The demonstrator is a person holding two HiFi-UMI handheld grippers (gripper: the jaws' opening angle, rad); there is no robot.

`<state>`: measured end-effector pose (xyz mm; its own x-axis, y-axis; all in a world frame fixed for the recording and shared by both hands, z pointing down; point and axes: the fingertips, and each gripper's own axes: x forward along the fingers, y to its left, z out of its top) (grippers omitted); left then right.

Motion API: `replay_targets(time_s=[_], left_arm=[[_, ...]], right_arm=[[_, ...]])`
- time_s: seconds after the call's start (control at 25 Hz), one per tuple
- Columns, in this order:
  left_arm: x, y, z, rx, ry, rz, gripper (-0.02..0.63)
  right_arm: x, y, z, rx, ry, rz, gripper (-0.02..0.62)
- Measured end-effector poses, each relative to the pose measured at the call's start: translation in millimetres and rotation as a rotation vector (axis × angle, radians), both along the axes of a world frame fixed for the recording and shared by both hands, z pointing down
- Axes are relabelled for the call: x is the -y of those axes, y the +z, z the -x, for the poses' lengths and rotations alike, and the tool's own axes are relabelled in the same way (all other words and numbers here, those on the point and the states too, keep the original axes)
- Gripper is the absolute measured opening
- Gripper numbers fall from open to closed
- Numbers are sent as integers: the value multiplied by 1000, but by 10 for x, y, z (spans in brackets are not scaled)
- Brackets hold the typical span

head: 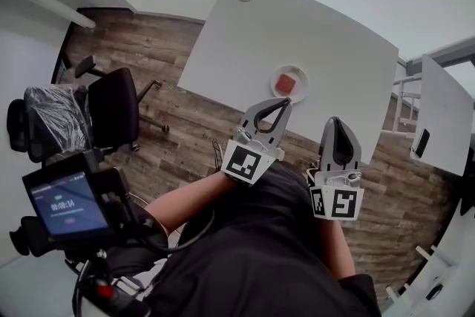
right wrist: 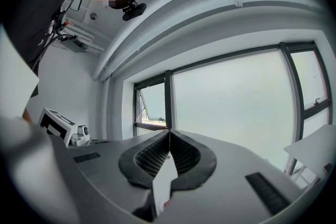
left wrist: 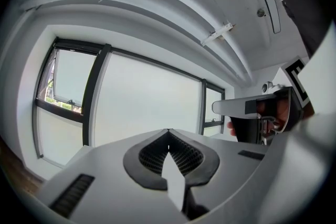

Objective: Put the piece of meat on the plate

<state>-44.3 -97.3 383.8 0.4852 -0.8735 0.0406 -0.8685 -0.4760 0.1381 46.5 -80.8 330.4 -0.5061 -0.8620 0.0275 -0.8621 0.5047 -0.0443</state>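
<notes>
Meat (head: 286,83) lies on the plate (head: 302,90) on the table (head: 334,33); the task appears complete. Left gripper (head: 285,105) and right gripper (head: 335,121), both clenched and empty, are held level near the body, apparently idle.

Red meat (head: 286,84), seemingly on plate (head: 303,90), white table (head: 319,18)

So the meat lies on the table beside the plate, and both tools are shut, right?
Not quite. The head view shows the meat lying on the plate, not beside it on the table. The rest holds: the left tool and the right tool are both shut.
</notes>
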Motion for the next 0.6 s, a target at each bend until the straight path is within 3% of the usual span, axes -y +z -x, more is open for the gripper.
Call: replay_targets(time_s=[0.6], left_arm=[[28, -131, -19, -6, 14, -11, 6]], right_arm=[[12, 36, -51, -38, 22, -4, 6]])
